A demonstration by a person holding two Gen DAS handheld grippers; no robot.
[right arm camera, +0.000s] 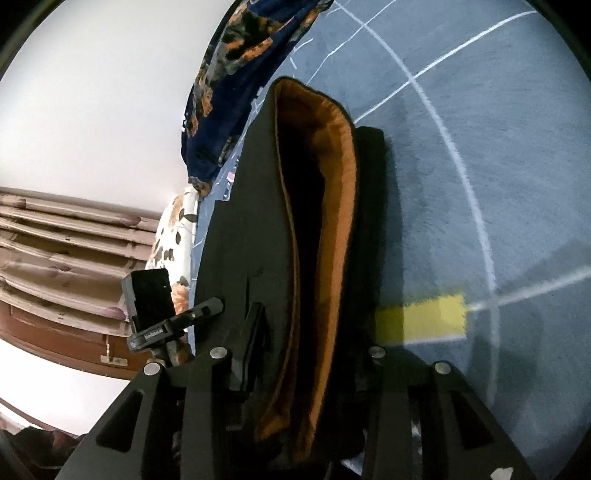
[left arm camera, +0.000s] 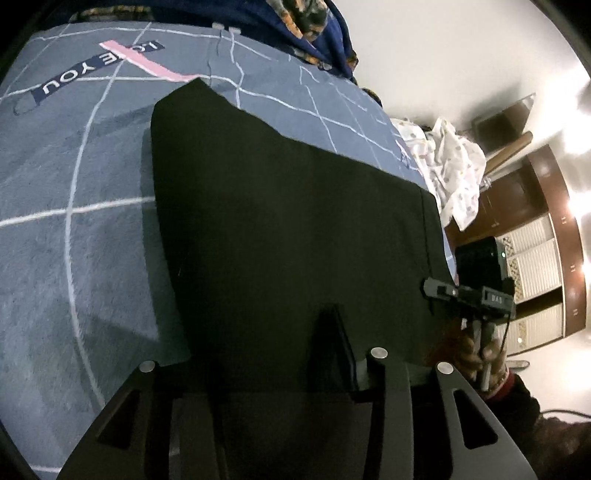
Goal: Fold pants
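Observation:
Black pants (left arm camera: 288,221) hang lifted above a grey-blue bedspread (left arm camera: 74,221), held at their near edge. My left gripper (left arm camera: 295,354) is shut on the pants' edge; one finger (left arm camera: 332,339) shows against the cloth. In the left wrist view my right gripper (left arm camera: 439,288) grips the pants' right corner, with the hand below it. In the right wrist view the pants (right arm camera: 258,221) show an orange-brown lining (right arm camera: 340,221) at the open waist, and my right gripper (right arm camera: 295,354) is shut on that edge. My left gripper (right arm camera: 207,306) shows there at the pants' left edge.
The bedspread (right arm camera: 480,147) has white lines and a yellow patch (right arm camera: 436,317). A dark blue floral blanket (left arm camera: 314,29) lies at the bed's far side. A white patterned cloth (left arm camera: 454,173) lies at the right. A wooden wardrobe (left arm camera: 535,240) stands beyond.

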